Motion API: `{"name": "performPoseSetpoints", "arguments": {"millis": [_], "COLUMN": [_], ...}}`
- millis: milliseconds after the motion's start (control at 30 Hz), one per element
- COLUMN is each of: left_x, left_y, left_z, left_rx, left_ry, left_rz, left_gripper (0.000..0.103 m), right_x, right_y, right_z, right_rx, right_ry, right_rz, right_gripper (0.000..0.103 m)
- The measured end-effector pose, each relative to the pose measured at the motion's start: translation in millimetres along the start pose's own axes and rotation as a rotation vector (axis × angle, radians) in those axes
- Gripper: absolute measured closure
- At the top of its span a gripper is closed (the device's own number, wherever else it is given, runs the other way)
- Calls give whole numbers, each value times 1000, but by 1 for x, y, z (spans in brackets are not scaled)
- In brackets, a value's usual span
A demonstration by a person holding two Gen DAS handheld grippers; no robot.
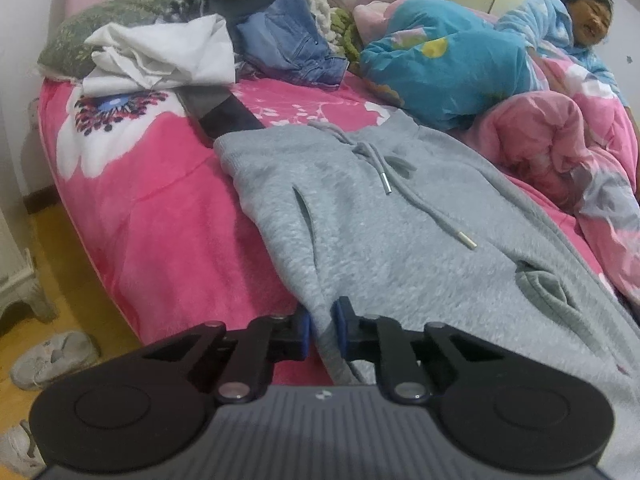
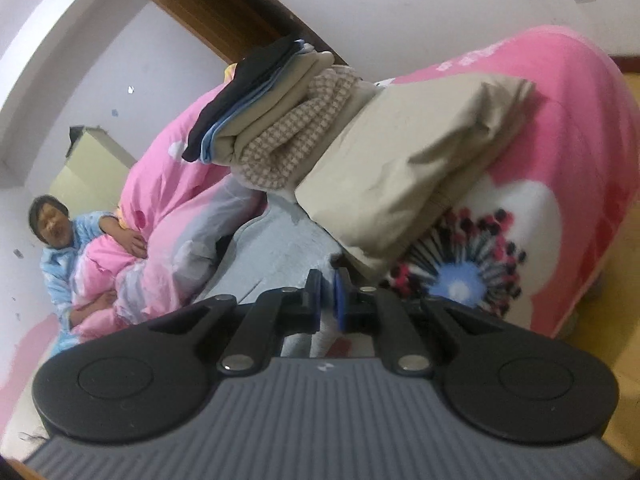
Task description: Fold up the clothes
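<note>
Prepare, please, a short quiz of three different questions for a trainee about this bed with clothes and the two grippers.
1. True or false: the left gripper is shut on the grey sweatpants.
2. Which item lies nearest the right gripper? A. beige folded garment B. white cloth C. jeans
3. Fill in: the drawstring of the sweatpants has ____ tips.

Key: 1. True, the pads pinch its edge. 2. A. 3. Metal.
</note>
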State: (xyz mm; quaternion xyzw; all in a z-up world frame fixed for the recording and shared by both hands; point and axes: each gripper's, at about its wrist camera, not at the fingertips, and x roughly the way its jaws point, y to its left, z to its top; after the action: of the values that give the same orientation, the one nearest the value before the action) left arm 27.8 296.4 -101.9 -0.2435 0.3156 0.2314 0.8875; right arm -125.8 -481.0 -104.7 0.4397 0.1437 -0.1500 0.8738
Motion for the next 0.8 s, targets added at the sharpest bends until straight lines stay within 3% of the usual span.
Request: {"name": "performPoseSetpoints", "arguments": {"millis": [100,167,233,267,333,433,500,633,767,800], "left_x": [1,0,-2,-2,-3,-3,-3,-2,-1,-1], "left_y": [2,5,10,12,13,8,5,7,16,17], "left_z": [0,0,0,0,-1,-4,-7,-8,-6,-6], "left_rx": [-11,-22,-42,-45,-43,-20,0,4,-1,0], "left_ry": [7,14,34,41,52,66,57,51,54,54], "left_rz": [-10,-26,-61,-76,-107,-136,-125,-103,-123,-129], "left_gripper": [88,86,77,74,57,52,54,79,85,85], "right_x": [7,13,1,-8,-20,-15,10,78,139,153], "right_y": [-20,-39,-50,-52,-42,-7,26,96,153,165], "right_z": [-4,-5,-4,-2,3,4,-3,-37,-60,-63], "right_rx": [13,48,73,81,34,-88,-182,-428,-713,-791], "right_ry": [19,35,-28,-59,-98,-100,-15,223,323,339], "right_rz": [-41,-124,-184,-174,-174,-121,-12,135,156,158], "right_gripper": [98,94,93,93,92,88,80,77,77,72]}}
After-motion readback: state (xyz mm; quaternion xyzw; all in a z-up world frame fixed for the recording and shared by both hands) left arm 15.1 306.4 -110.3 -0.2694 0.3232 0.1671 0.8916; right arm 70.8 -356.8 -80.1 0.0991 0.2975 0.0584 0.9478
